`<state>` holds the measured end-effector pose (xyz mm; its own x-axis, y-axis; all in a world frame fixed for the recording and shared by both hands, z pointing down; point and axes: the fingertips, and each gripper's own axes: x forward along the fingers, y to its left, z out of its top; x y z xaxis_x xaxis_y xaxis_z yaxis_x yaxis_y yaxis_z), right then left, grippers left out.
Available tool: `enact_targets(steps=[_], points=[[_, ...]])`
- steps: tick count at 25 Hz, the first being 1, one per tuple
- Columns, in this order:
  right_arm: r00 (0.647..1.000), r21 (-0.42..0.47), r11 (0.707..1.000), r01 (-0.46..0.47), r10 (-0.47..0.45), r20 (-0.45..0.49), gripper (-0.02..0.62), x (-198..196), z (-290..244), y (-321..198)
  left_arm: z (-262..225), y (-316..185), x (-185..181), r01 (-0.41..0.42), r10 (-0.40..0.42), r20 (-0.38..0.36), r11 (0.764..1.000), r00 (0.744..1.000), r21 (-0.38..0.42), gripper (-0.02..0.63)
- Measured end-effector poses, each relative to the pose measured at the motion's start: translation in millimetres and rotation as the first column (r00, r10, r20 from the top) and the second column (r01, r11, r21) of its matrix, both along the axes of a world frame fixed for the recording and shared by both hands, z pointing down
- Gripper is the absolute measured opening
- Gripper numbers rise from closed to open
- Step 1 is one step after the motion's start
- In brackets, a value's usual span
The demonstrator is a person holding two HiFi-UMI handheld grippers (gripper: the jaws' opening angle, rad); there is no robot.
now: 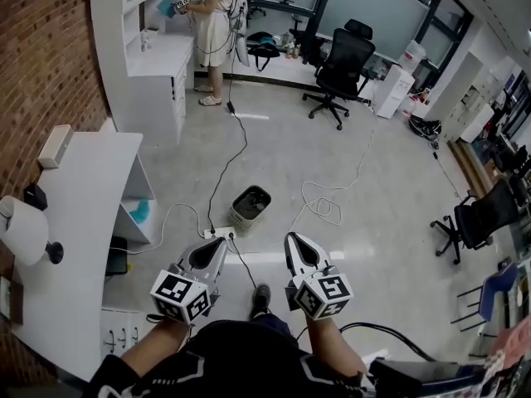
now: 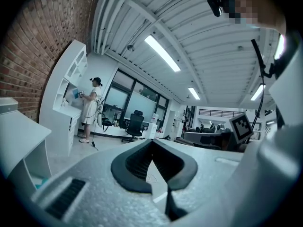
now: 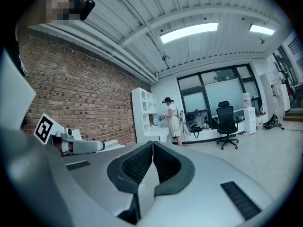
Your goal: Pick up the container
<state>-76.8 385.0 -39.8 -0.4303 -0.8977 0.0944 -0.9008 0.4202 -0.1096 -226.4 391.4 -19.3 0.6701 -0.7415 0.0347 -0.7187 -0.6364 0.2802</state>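
1. Grey office floor (image 1: pixel 373 189) fills the head view. The container (image 1: pixel 250 208), a small grey bin with an open top, stands upright on it at 12 o'clock from the gap between the two grippers, well apart from both.
2. A power strip (image 1: pixel 217 234) lies near the container at its 7 o'clock, and a black cable (image 1: pixel 239 143) runs off past it at 11 o'clock.
3. Left gripper (image 1: pixel 222 240): jaws together, nothing between them. Right gripper (image 1: pixel 290 237): the same, closed and empty. Both point level over the floor.
4. Handling, as a judgement: the container looks thin-walled, stiff and light, with smooth sides that may slip. Something pale lies inside, too small to name, so it should stay upright.
5. Best hold is probably the rim, one jaw inside and one outside, at its 6 o'clock edge. Otherwise, each gripper pinches the rim at 3 and 9 o'clock. The jaws must open first.
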Motion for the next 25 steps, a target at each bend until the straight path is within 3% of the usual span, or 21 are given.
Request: enact_targets(steps=[15, 18, 25], points=[[0.996, 0.0, 0.997, 0.08, -0.08, 0.049, 0.009, 78.6, -9.4, -127.7, -9.5, -129.5, 74.6, 0.094, -0.093, 0.055, 0.995, 0.994, -0.014, 0.009], [0.996, 0.007, 0.996, 0.088, -0.088, 0.02, 0.009, 96.8, -4.6, -143.6, -6.3, -150.1, 91.5, 0.114, -0.111, 0.089, 0.993, 0.99, -0.029, 0.009], [0.986, -0.013, 0.987, 0.16, -0.159, 0.057, 0.009, 133.0, 4.9, -187.7, -14.2, -195.4, 135.5, 0.116, -0.116, 0.102, 0.993, 0.988, 0.006, 0.009]])
